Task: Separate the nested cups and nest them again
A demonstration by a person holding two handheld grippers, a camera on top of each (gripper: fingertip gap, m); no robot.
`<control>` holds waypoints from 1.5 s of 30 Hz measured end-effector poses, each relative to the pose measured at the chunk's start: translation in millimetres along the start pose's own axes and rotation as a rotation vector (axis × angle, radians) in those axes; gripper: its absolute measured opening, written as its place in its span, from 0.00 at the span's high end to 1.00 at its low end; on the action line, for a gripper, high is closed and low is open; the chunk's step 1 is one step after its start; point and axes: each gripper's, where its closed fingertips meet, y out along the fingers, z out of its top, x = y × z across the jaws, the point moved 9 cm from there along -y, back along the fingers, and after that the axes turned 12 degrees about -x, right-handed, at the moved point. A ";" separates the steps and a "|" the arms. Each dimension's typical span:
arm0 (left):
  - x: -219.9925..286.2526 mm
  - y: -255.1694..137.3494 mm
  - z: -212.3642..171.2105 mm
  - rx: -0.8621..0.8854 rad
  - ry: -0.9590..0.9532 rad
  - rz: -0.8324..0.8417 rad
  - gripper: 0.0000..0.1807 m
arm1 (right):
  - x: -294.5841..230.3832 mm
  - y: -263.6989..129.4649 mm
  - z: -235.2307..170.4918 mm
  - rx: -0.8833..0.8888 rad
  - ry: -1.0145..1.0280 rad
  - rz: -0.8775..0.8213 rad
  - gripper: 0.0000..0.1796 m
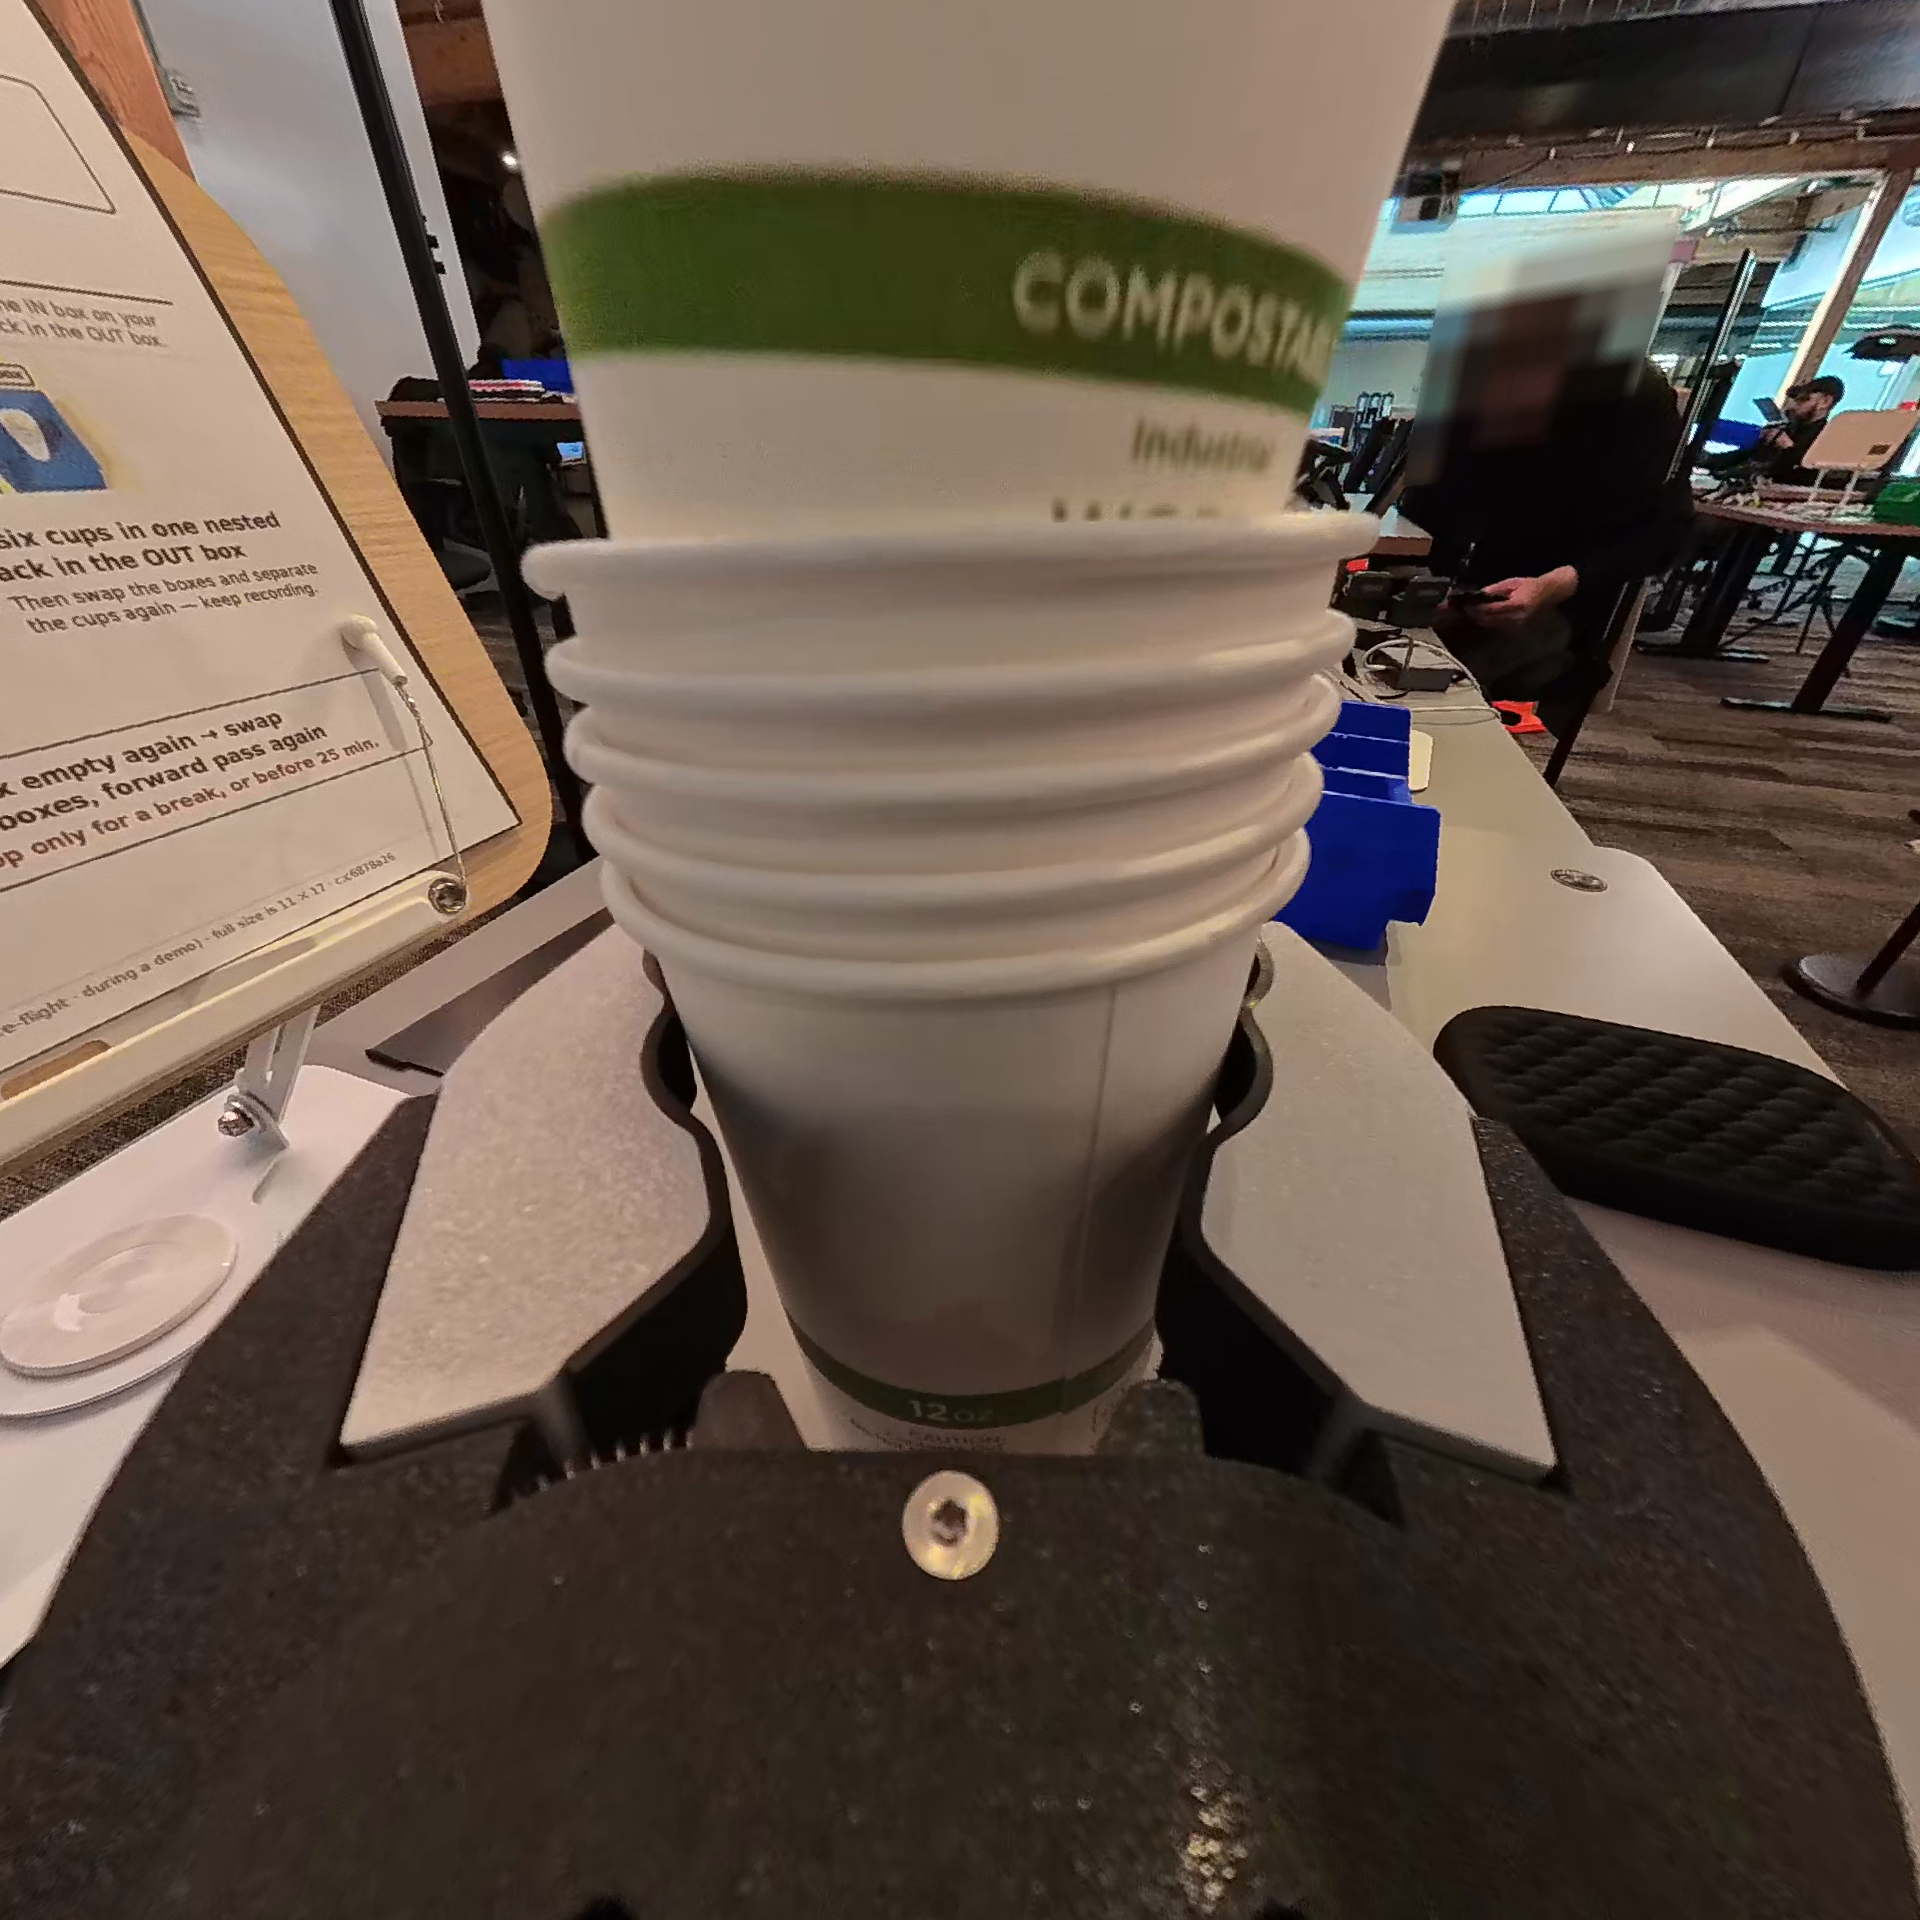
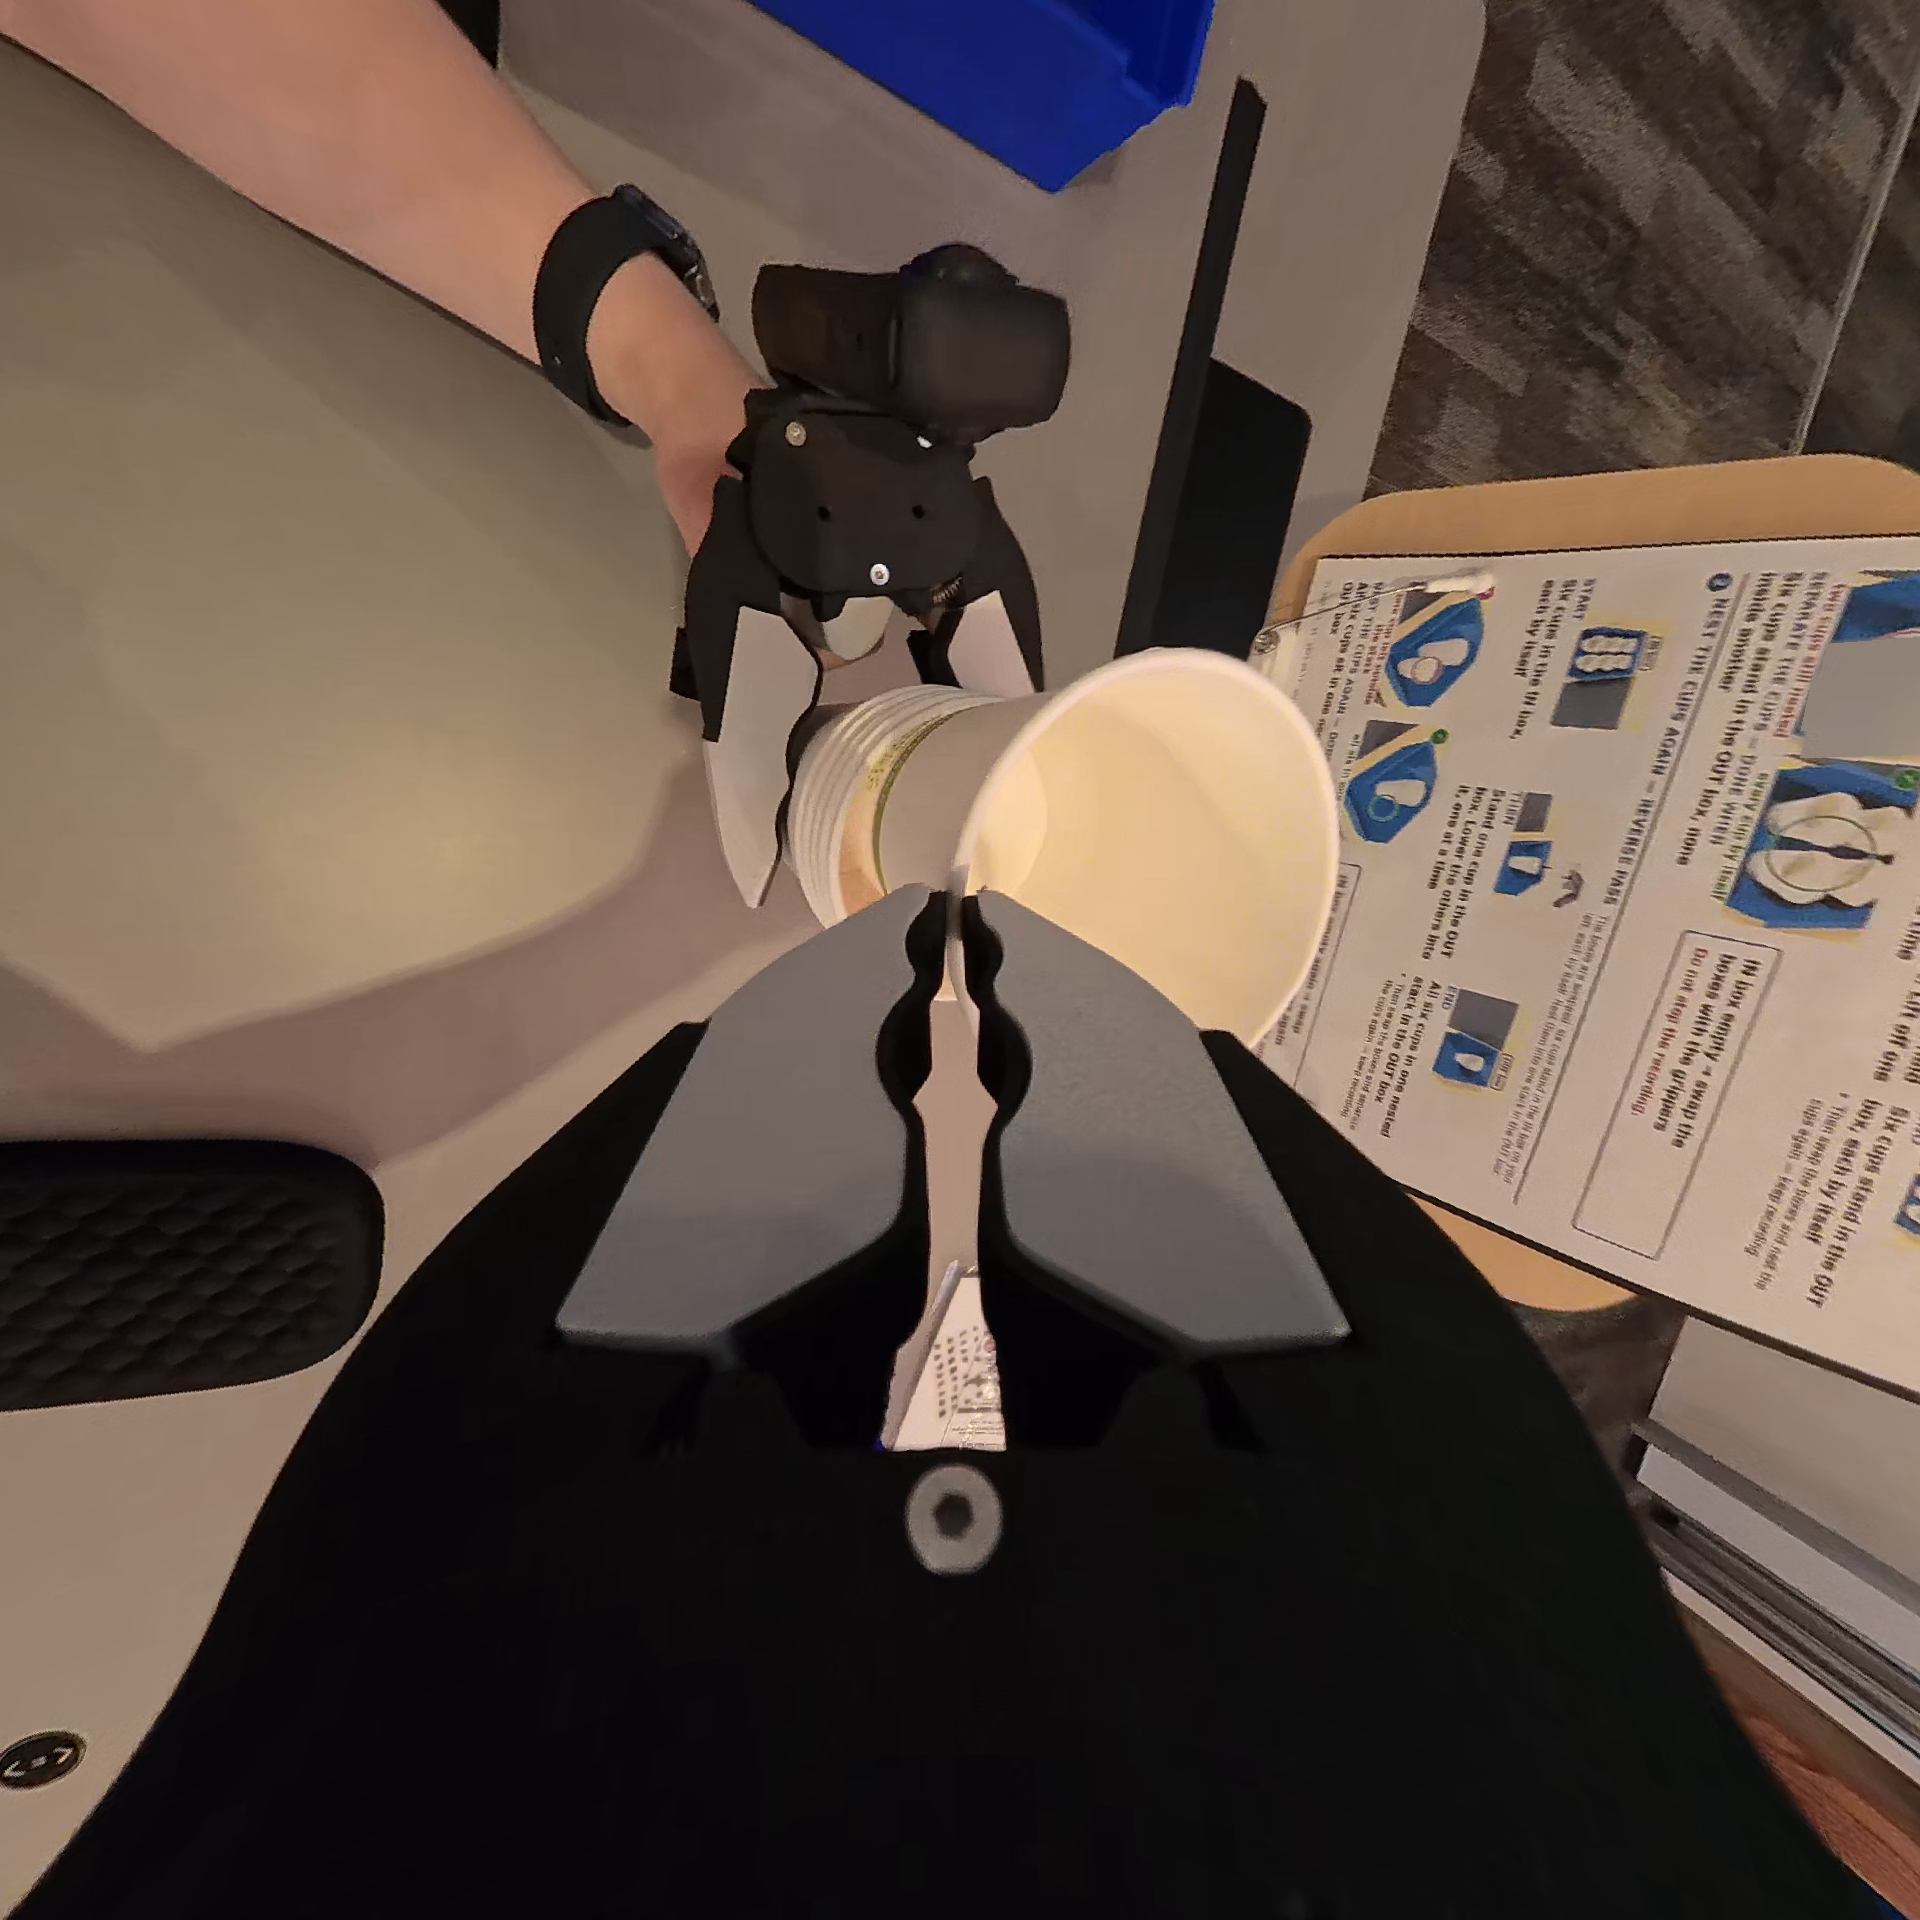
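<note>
The left gripper (image 1: pixel 951 1195) is clamped on the lowest cup of a nested stack (image 1: pixel 945 831), its two fingers pressed against that cup's wall. Five rolled rims show in the stack, and a sixth cup (image 1: pixel 966 260), white with a green band, sits partly inside the top one. From the right wrist view the stack lies nearly level above the table (image 2: pixel 312 623), with the left gripper (image 2: pixel 831 748) at its base. The right gripper (image 2: pixel 951 914) is pinched on the rim of the sixth cup (image 2: pixel 1164 831), one finger inside and one outside; that cup is empty. Farther out stand one blue bin (image 1: pixel 1361 831), contents hidden, one instruction board (image 1: pixel 208 582) and one black pad (image 1: pixel 1683 1132).
</note>
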 end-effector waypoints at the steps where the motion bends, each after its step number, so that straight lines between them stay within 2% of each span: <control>1: 0.3 0.4 0.0 0.001 -0.001 -0.003 0.45 | 1.0 -3.5 -0.4 0.003 0.003 -0.004 0.99; 17: 9.5 2.4 2.2 0.005 0.031 -0.041 0.45 | 4.9 -37.9 -16.9 0.017 0.065 -0.073 0.99; 23: 1.5 1.6 -2.8 0.000 -0.001 -0.033 0.45 | 2.6 -62.4 -42.3 -0.015 0.130 -0.117 0.99; 26: -1.2 -0.7 -2.8 0.000 -0.006 -0.026 0.45 | 1.2 -76.5 -75.1 -0.052 0.220 -0.140 0.99; 30: -1.0 -4.3 0.7 0.009 0.001 -0.022 0.45 | -2.4 -84.6 -141.2 -0.128 0.406 -0.141 0.98; 33: 0.5 -6.6 4.7 0.029 -0.008 -0.038 0.45 | -9.3 -78.8 -201.7 -0.216 0.575 -0.131 0.99; 36: 4.5 -4.0 5.4 0.059 -0.033 -0.086 0.45 | -24.3 -57.8 -249.9 -0.228 0.700 -0.079 0.99; 40: 8.7 1.0 1.9 0.034 -0.014 -0.093 0.45 | -46.2 -32.0 -292.2 -0.198 0.785 -0.053 0.99; 45: 11.7 -0.2 6.2 0.043 -0.006 -0.100 0.45 | -64.8 -19.2 -326.9 -0.216 0.851 -0.048 0.99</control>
